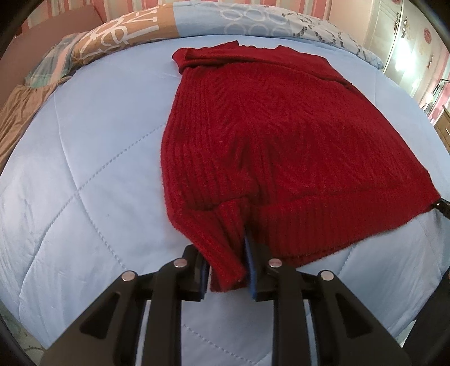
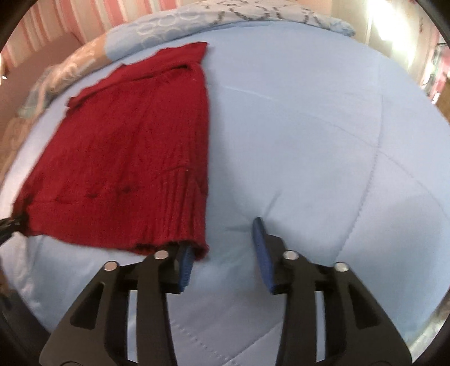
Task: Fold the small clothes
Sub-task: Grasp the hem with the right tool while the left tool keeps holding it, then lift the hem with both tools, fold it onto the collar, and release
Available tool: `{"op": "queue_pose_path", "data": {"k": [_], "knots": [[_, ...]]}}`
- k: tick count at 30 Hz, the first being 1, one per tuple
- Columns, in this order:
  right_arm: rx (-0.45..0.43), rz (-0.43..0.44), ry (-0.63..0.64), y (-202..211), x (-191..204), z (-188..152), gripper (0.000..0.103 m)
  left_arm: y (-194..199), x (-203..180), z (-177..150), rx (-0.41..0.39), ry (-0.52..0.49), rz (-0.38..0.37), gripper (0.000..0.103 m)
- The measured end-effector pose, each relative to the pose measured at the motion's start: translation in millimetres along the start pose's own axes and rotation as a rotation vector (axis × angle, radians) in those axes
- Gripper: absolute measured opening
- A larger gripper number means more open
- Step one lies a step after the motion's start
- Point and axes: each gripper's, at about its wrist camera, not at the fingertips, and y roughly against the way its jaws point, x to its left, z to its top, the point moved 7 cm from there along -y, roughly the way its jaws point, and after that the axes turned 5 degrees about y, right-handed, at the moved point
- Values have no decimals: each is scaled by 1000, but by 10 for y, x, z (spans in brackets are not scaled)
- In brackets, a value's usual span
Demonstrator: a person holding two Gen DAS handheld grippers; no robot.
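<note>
A dark red ribbed knit sweater [image 1: 267, 132] lies flat on a light blue quilted bedcover [image 1: 84, 169], sleeves folded in, hem toward me. My left gripper [image 1: 229, 270] is shut on the hem's near left corner, and the fabric bunches between its blue pads. In the right wrist view the sweater [image 2: 126, 152] lies at the left. My right gripper [image 2: 222, 259] is open, low on the bedcover [image 2: 309, 140]. Its left finger sits at the hem's right corner with no fabric between the pads. The right gripper's tip [image 1: 443, 207] shows at the left wrist view's far right edge.
Patterned pillows [image 1: 197, 25] in blue and brown lie along the head of the bed. A pink striped wall is behind them. A white wardrobe [image 1: 407, 48] and a wooden drawer unit [image 1: 444, 124] stand at the far right. Bare bedcover spreads left and right of the sweater.
</note>
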Motion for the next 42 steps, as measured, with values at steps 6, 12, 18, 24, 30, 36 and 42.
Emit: {"op": "queue_pose_path", "data": {"k": [6, 12, 18, 24, 30, 36, 42], "knots": [[-85, 59, 41, 432, 109, 106, 75, -5, -17, 5, -1, -18, 16, 23], [40, 106, -11, -1, 287, 204, 53, -16, 0, 7, 2, -13, 15, 26], [29, 105, -60, -94, 223, 102, 26, -10, 5, 8, -4, -20, 8, 24], [10, 106, 7, -90, 291, 158, 9, 12, 53, 11, -33, 34, -44, 16], [-61, 99, 81, 137, 399, 315, 8, 116, 118, 24, -53, 79, -111, 13], [-121, 134, 112, 330, 485, 514, 7, 316, 202, 163, -118, 114, -153, 13], [-89, 121, 107, 213, 422, 507, 7, 260, 204, 43, -29, 77, -201, 25]]}}
